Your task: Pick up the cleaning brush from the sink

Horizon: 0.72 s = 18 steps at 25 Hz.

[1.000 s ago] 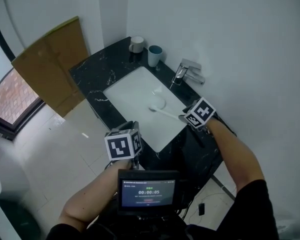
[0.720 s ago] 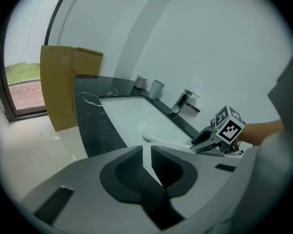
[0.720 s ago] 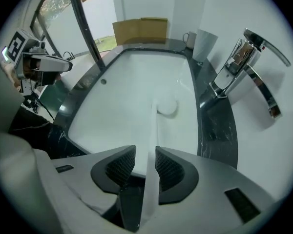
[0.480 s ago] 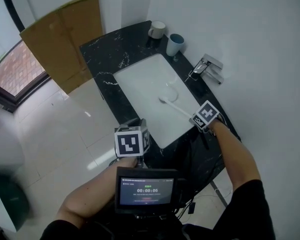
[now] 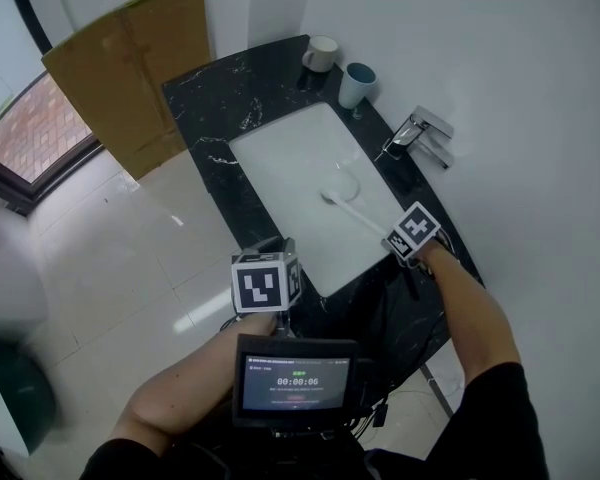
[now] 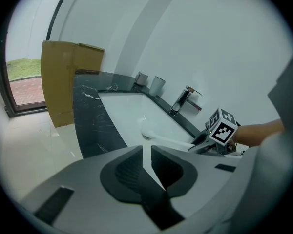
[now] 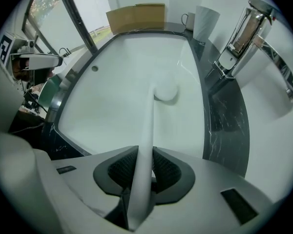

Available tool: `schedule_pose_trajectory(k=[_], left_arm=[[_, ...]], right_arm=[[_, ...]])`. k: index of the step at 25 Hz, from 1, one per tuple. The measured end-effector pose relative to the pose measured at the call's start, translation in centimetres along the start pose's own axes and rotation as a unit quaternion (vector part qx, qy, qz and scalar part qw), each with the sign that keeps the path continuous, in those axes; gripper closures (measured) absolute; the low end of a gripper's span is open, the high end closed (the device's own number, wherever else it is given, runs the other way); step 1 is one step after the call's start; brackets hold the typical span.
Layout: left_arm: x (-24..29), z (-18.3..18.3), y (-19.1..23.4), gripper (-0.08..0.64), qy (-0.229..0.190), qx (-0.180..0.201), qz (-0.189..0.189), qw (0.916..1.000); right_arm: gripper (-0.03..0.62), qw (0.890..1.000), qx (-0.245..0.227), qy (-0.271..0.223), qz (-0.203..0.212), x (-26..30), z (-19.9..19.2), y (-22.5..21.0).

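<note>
The white cleaning brush (image 5: 358, 215) lies in the white sink (image 5: 280, 148), head near the drain and handle slanting to the near right rim. My right gripper (image 5: 390, 236) points straight down over the handle's end. In the right gripper view the handle (image 7: 149, 126) runs up between the pads (image 7: 122, 167), which touch it on both sides while the jaws are closing. My left gripper (image 5: 270, 246) hangs over the counter's front edge, off the sink's near corner, away from the brush. Its jaws (image 6: 146, 152) stand together with nothing between them.
A chrome faucet (image 5: 420, 133) stands on the black marble counter (image 5: 210, 98) right of the basin. A white mug (image 5: 320, 53) and a blue cup (image 5: 358, 83) stand at the far corner. A cardboard sheet (image 5: 130, 68) leans by the counter's left end, over pale floor tiles.
My right gripper has sunk onto the end of the brush handle. The left gripper has dropped a little at the counter's front edge. The brush lies where it was.
</note>
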<state>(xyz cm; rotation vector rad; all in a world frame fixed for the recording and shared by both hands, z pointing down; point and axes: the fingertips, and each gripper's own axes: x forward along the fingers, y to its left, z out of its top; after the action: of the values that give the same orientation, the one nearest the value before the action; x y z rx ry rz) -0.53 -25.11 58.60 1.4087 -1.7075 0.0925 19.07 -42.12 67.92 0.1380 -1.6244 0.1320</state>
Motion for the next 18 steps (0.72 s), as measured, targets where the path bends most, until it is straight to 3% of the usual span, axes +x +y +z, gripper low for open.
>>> schedule_pose_trajectory(k=[5, 11, 14, 18], left_arm=[[0.0, 0.1, 0.0, 0.495, -0.003, 0.001, 0.003, 1.0], [-2.4, 2.9, -0.4, 0.495, -0.027, 0.028, 0.012, 0.9992], [-4.0, 5.1, -0.9, 0.495, -0.056, 0.064, 0.002, 0.9964], [-6.8, 9.2, -1.8, 0.495, -0.111, 0.116, -0.008, 0.987]], right_arm=[[0.517, 1.0, -0.006, -0.011, -0.012, 0.0, 0.1, -0.3], [0.518, 0.996, 0.011, -0.091, 0.01, -4.4, 2.1, 1.8], [0.518, 0.986, 0.024, -0.166, 0.012, -8.4, 4.1, 3.7], [0.518, 0.964, 0.052, -0.261, 0.012, -14.1, 6.1, 5.7]])
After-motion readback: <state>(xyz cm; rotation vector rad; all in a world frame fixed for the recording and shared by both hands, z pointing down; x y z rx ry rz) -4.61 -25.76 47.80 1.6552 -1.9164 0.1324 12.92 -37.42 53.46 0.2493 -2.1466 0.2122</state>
